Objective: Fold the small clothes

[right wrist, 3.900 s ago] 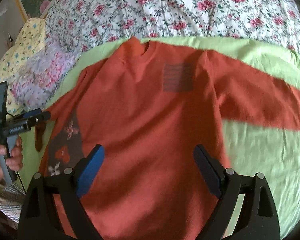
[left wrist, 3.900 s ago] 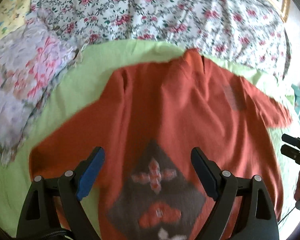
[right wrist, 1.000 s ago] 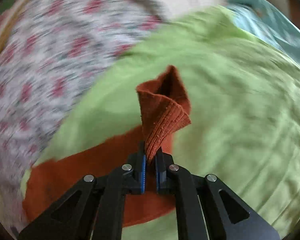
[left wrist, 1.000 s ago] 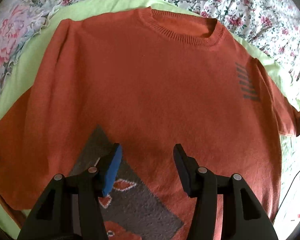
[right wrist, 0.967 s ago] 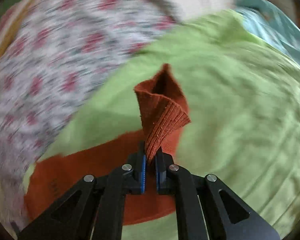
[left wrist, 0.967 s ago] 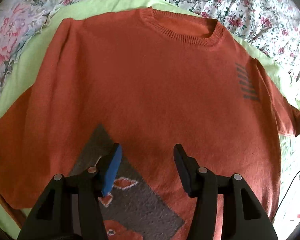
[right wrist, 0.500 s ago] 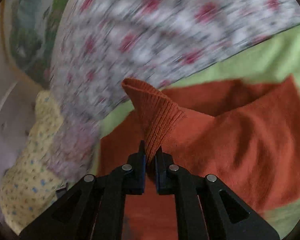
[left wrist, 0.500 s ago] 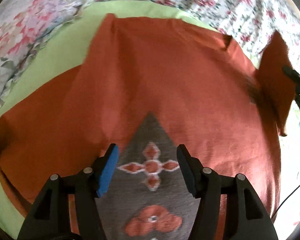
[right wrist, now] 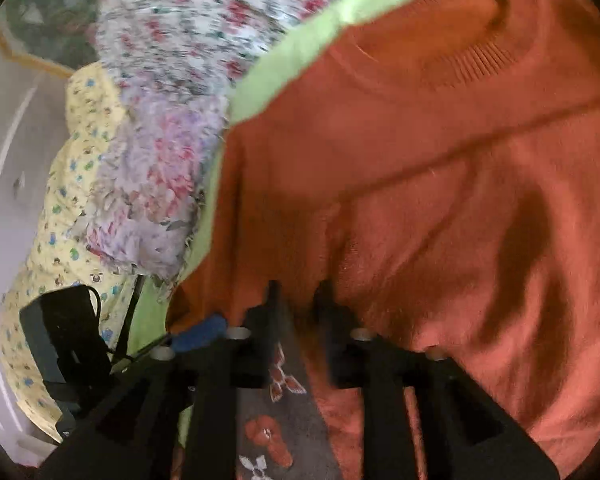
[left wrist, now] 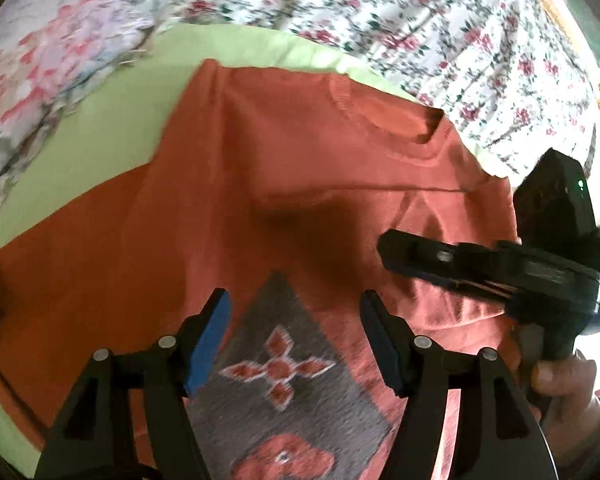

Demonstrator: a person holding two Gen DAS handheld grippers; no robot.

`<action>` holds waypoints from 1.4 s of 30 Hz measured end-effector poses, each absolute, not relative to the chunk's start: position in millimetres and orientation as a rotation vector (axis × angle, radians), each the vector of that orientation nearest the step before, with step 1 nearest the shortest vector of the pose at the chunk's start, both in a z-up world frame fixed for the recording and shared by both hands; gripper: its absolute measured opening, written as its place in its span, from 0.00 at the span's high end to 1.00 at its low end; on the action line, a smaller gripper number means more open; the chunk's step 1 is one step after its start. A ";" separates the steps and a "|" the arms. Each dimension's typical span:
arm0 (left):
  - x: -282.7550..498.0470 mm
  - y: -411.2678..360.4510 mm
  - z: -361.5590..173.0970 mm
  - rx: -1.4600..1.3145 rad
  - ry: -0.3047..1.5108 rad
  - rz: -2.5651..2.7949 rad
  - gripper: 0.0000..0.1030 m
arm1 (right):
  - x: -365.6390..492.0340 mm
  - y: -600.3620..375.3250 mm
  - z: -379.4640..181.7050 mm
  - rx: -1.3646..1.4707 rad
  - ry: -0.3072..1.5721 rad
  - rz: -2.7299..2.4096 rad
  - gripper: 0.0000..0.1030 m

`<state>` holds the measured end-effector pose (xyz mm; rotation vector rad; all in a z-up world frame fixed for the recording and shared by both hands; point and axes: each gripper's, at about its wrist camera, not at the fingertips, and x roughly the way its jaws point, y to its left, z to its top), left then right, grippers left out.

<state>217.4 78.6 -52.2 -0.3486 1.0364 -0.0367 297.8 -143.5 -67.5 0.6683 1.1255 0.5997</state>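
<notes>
- Orange sweater point(left wrist: 300, 200) flat on green sheet point(left wrist: 112, 120), right sleeve folded over chest.
- Left hand-held gripper point(left wrist: 294, 336) spread above grey patch point(left wrist: 288, 380).
- Right hand-held gripper point(right wrist: 296, 300) slightly parted over sweater, gripping nothing.

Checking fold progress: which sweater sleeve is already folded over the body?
The sleeve by the right gripper lies folded across the sweater; the other sleeve lies spread on the green sheet.

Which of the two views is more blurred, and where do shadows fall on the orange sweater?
Right wrist view: motion-blurred, worst on the floral bedspread and right gripper. Left wrist view: sharper, fisheye-curved edges; a dark shadow lies on the orange knitted sweater at its middle, beside the right gripper.
</notes>
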 end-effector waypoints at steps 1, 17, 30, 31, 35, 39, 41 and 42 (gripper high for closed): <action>222.1 74.2 -53.8 -0.353 1.041 -0.051 0.32 | 295.0 -151.4 -67.4 0.692 1.128 0.593 0.44; 269.1 69.4 -89.8 -0.539 1.052 0.058 0.66 | 223.6 -278.2 -36.2 0.809 0.909 0.353 0.42; 249.7 108.4 -30.5 -0.322 0.874 0.155 0.97 | 215.4 -297.1 -40.2 0.820 0.893 0.264 0.42; 249.4 118.6 -36.6 -0.329 0.890 0.189 0.97 | 214.4 -301.6 -43.0 0.817 0.894 0.240 0.42; 241.6 139.8 -44.5 -0.380 0.887 0.223 0.97 | 214.2 -318.3 -52.6 0.816 0.902 0.169 0.42; 243.7 131.5 -42.4 -0.331 0.893 0.208 0.97 | 226.3 -333.6 -52.6 0.746 0.903 0.101 0.42; 246.5 128.4 -44.2 -0.325 0.898 0.210 0.97 | 239.4 -338.9 -52.1 0.686 0.916 0.057 0.42; 247.2 128.7 -44.2 -0.325 0.900 0.211 0.97 | 247.7 -340.9 -52.2 0.650 0.927 0.037 0.42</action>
